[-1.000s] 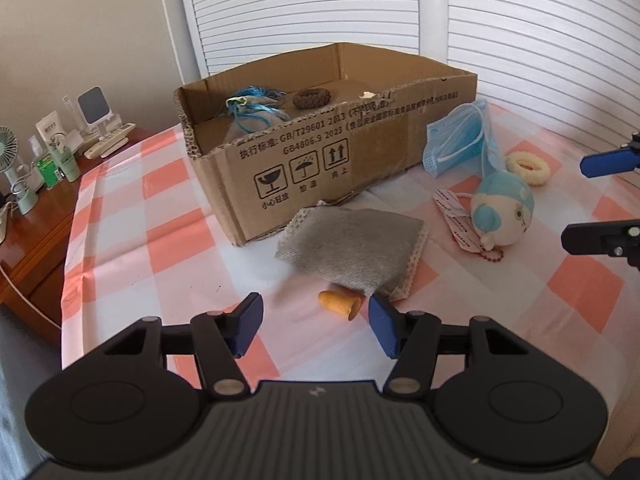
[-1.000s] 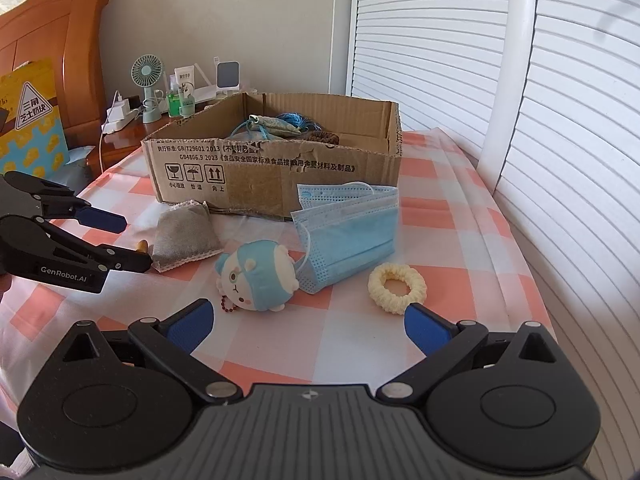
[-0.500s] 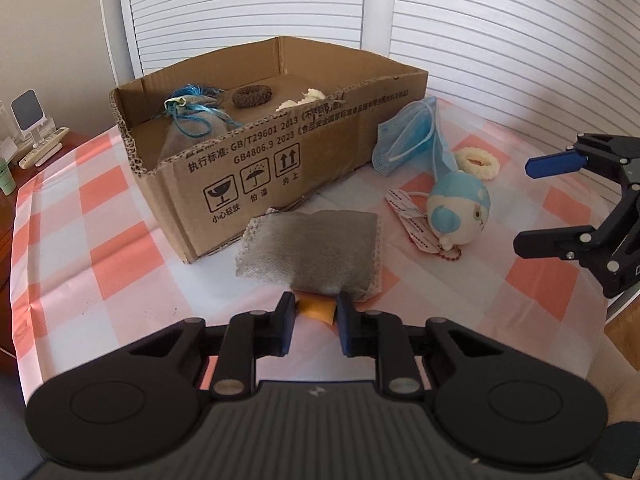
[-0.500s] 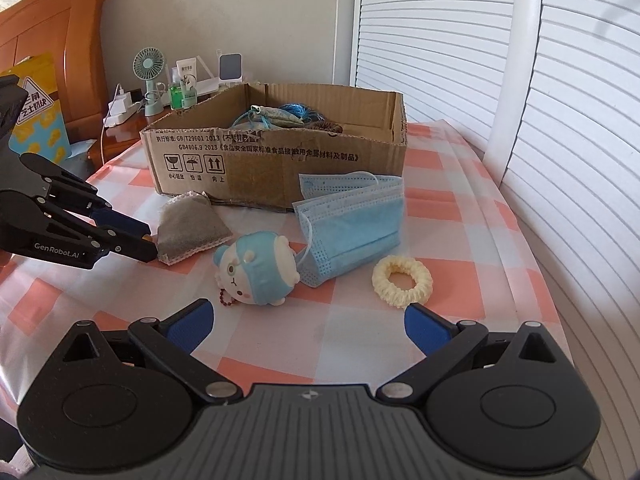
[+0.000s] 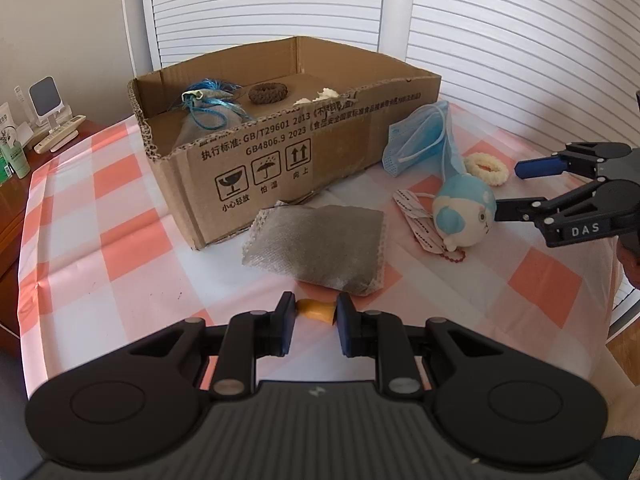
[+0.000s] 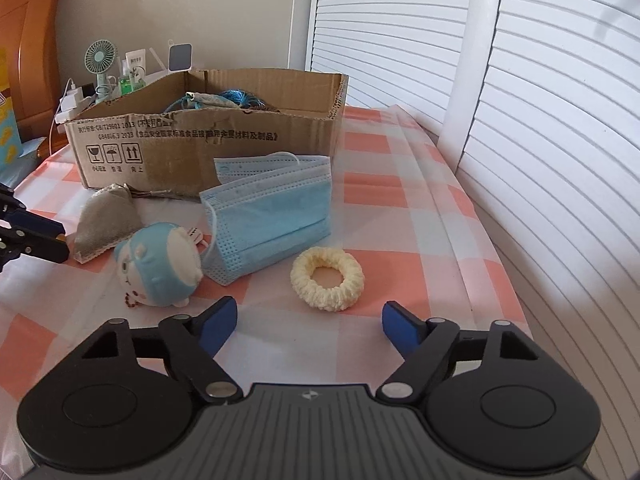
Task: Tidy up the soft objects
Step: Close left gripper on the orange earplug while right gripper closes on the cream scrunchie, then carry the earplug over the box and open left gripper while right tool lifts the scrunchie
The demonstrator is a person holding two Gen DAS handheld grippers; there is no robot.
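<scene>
My left gripper (image 5: 314, 316) is shut on a small orange foam earplug (image 5: 316, 309), held just above the checked tablecloth in front of a grey fabric pouch (image 5: 318, 248). A cardboard box (image 5: 280, 152) behind it holds a blue-stringed pouch (image 5: 208, 110), a brown scrunchie (image 5: 268, 92) and something white. My right gripper (image 6: 308, 322) is open and empty, just short of a cream scrunchie (image 6: 327, 278). A blue-and-white plush toy (image 6: 160, 266) and a blue face mask (image 6: 272, 216) lie to its left.
The right gripper shows in the left wrist view (image 5: 516, 192) beside the plush (image 5: 464, 216). A wooden side table (image 5: 16, 184) with a fan (image 6: 100, 60), bottles and a phone stand sits left. Louvred shutters (image 6: 540, 120) run along the table's far and right sides.
My left gripper closed on the orange earplug and drew back slightly with it. My right gripper moved forward and lower towards the cream scrunchie, staying open.
</scene>
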